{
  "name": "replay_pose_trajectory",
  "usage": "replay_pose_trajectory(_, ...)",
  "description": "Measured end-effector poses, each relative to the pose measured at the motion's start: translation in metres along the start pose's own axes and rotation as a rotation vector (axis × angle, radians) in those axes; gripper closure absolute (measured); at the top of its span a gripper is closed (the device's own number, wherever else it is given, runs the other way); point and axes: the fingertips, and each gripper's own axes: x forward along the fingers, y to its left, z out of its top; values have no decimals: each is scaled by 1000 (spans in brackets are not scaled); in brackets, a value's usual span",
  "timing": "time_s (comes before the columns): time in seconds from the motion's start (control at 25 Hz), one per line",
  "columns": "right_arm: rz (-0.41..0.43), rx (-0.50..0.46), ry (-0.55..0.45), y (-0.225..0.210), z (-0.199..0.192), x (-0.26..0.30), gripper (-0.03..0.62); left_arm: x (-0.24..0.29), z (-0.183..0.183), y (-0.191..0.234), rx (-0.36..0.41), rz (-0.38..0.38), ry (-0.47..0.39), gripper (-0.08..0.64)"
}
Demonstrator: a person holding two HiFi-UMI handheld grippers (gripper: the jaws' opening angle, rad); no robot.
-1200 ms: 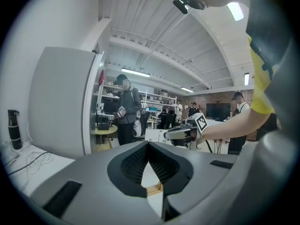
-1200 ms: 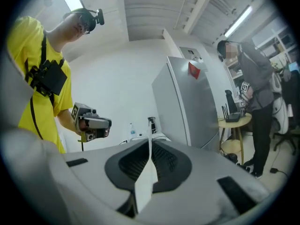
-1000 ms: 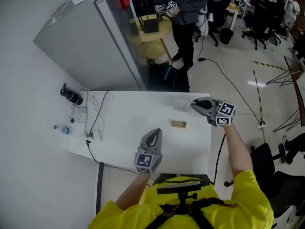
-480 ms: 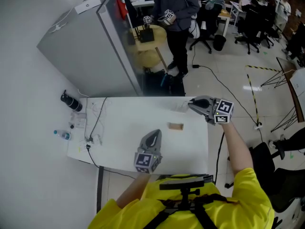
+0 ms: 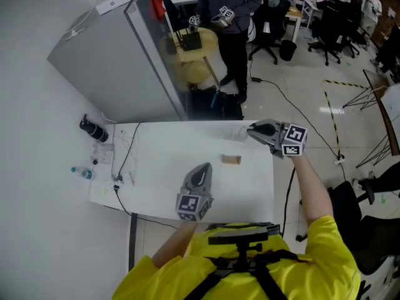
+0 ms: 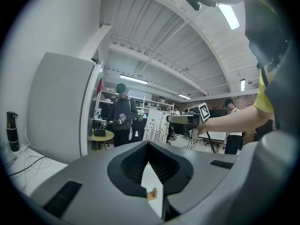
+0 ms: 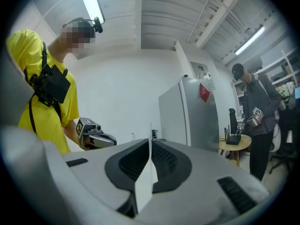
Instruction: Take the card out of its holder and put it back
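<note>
A small wooden card holder (image 5: pixel 230 160) lies empty on the white table (image 5: pixel 162 167); it also shows through the left jaws as a tan block (image 6: pixel 151 194). My right gripper (image 5: pixel 251 130) hovers over the table's far right corner, beyond the holder, shut on a thin white card (image 7: pixel 146 182) that stands edge-on between its pads. My left gripper (image 5: pixel 204 167) hangs above the table's near middle, left of the holder, shut with nothing in it. Each gripper sees the other: the right gripper (image 6: pixel 171 118), the left gripper (image 7: pixel 110 139).
A grey cabinet (image 5: pixel 119 55) stands behind the table. A black bottle (image 5: pixel 94 127), a water bottle (image 5: pixel 82 172) and cables (image 5: pixel 125 158) sit at the table's left end. A person (image 5: pixel 226 17) with grippers stands by a round yellow table (image 5: pixel 194 45). Office chairs (image 5: pixel 331 27) are at the back right.
The right gripper with the card has drifted slightly up and toward the far edge. The left gripper has hardly moved. The view has shifted a little.
</note>
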Motion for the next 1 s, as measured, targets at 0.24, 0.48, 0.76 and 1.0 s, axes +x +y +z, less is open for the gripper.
replay_pose_trajectory(0.24, 4, 6, 16, -1, -10, 3, 572, 1, -1, 0, -11, -13, -1, 568)
replay_pose_trajectory(0.48, 23, 37, 47, -9, -40, 12, 572, 1, -11, 1, -28, -21, -4, 568)
replay_pose_trajectory(0.76, 46, 80, 89, -25, -91, 24, 572, 14, -23, 1, -79, -47, 4, 568)
replay_pose_trajectory(1.0, 79, 154, 142, -31, -153, 34, 572, 34, -36, 4, -55, -22, 50, 568)
